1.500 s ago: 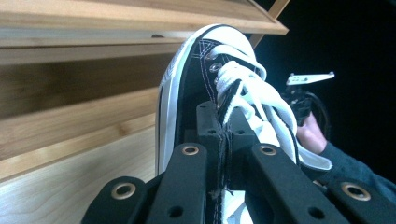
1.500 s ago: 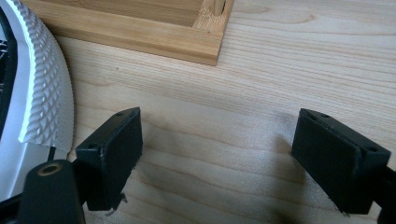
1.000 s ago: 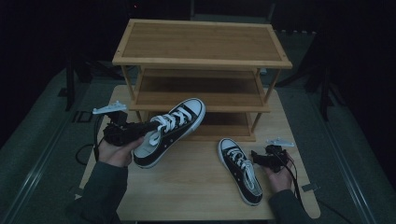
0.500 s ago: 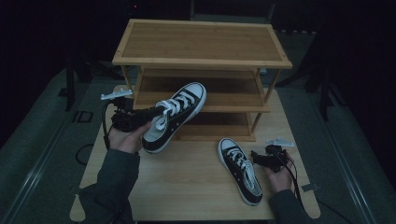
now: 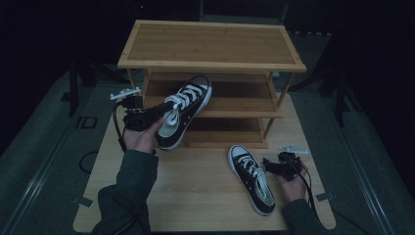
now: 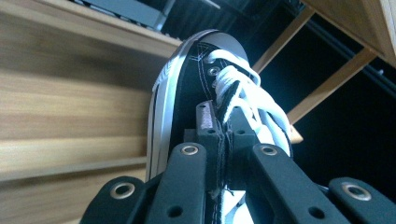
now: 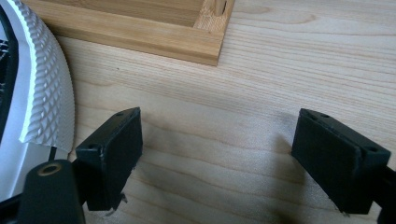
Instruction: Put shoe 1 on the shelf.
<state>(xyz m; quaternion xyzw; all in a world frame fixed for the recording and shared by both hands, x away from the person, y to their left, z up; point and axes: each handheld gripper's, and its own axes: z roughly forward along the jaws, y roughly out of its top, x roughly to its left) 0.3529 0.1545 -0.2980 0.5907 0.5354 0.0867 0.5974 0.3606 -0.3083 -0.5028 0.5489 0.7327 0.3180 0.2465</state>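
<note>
A light wooden table (image 5: 195, 196) carries a three-tier wooden rack (image 5: 210, 44) that stands along its far edge, roughly centred. The rack's top shelf is bare and framed by a raised rim. A black-and-white shoe (image 5: 252, 178) lies flat on the table near the right edge, in front of the rack's right front leg, its white toe toward the rack and its heel toward the near edge. In the right gripper view that toe (image 7: 42, 93) sits just beside the rack's bottom rail (image 7: 126, 30). The table's left half, near the front, is bare wood.
</note>
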